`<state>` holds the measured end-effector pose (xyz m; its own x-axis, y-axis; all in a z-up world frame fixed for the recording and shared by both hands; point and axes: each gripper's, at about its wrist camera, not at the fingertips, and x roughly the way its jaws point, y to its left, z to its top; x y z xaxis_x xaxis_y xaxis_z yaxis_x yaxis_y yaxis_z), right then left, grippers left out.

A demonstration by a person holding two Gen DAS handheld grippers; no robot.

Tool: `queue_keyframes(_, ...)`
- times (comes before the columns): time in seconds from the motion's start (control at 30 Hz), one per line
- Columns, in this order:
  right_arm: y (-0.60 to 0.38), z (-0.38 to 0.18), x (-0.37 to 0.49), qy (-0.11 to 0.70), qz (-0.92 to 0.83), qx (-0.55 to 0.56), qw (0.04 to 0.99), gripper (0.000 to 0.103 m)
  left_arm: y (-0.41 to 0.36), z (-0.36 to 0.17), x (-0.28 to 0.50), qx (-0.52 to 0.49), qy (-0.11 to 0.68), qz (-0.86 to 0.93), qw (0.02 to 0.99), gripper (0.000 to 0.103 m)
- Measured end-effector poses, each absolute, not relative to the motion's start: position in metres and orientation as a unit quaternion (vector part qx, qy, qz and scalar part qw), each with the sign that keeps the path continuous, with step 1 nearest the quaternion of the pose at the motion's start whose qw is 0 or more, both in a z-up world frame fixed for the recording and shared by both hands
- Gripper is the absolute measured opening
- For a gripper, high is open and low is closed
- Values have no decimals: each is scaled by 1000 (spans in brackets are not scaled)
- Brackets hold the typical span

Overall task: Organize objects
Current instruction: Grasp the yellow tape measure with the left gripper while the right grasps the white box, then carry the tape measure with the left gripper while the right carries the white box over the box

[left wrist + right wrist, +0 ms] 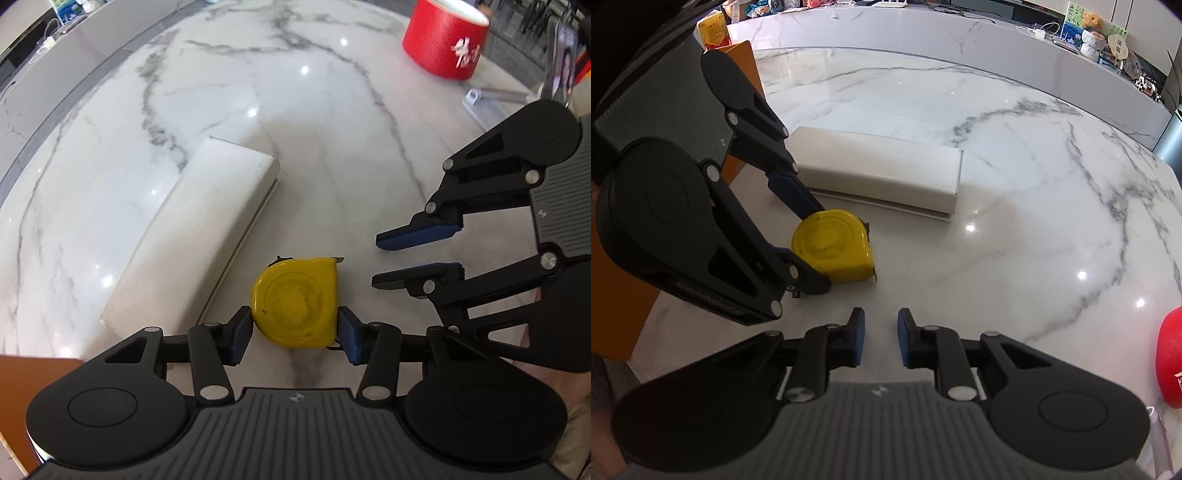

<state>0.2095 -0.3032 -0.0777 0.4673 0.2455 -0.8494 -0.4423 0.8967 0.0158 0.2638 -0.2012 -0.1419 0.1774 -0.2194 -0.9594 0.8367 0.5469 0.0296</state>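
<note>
A yellow tape measure lies flat on the white marble table. My left gripper is shut on the tape measure, one blue pad on each side; it also shows in the right wrist view with the tape measure. A long white box lies just left of the tape measure, and shows in the right wrist view. My right gripper is open and empty, with a small gap between its pads, just right of the tape measure; it shows in the left wrist view.
A red cylindrical tin stands at the far right of the table, its edge showing in the right wrist view. An orange box stands at the left. A clear plastic item lies near the tin. A counter with clutter runs behind.
</note>
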Motion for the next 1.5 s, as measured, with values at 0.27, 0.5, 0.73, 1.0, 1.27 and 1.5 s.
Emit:
queue_keyframes(0.27,-284,-51,215,449,239,-179,842,29,-169,-89,272,287,492,-356,741,57)
queue_keyframes(0.5,-246,-31,256,441,308,-287,793,54,-133,-58,294,248,485,-337,767,57)
queue_keyframes(0.73,-214,-54,300,453,369,-410,701,69,-92,-27,300,198,470,-339,791,57)
queue_keyframes(1.0,-198,-69,332,472,402,-451,642,80,-55,-12,300,186,465,-328,801,57)
queue_keyframes(1.27,-184,-77,349,504,408,-426,631,78,-31,-12,298,172,463,-320,808,57)
queue_keyframes(1.5,-189,-74,325,507,386,-414,650,74,-10,-22,288,188,476,-303,804,57)
